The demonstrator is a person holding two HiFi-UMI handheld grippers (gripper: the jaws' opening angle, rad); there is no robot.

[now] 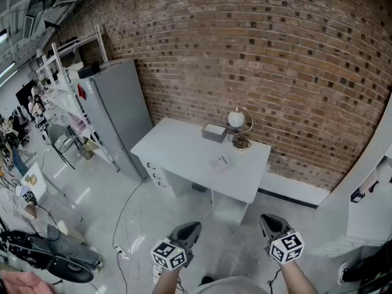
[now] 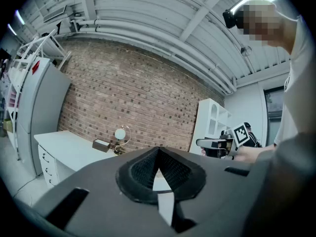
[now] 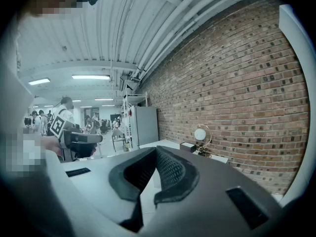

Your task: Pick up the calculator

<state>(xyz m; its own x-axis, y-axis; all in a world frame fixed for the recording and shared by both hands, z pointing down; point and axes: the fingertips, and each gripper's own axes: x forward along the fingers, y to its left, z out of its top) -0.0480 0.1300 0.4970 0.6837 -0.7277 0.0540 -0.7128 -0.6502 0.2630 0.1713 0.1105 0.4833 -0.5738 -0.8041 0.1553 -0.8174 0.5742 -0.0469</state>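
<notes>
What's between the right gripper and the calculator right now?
In the head view, only bare floor and the white desk top's near edge lie between the right gripper and the calculator; nothing else.

Rough brick wall [image 1: 275,54], smooth matt white desk [image 1: 177,146], glossy floor [image 1: 98,207], perhaps metal lamp [image 1: 239,127]

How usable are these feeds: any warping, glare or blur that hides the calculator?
Head view: sharp and evenly lit, but fisheye bows the brick wall, and the calculator is tiny, pale on the white desk. Left gripper view: black corners, glare top right, the left gripper blocks the lower half. Right gripper view: same vignette, right gripper close and soft.
</notes>
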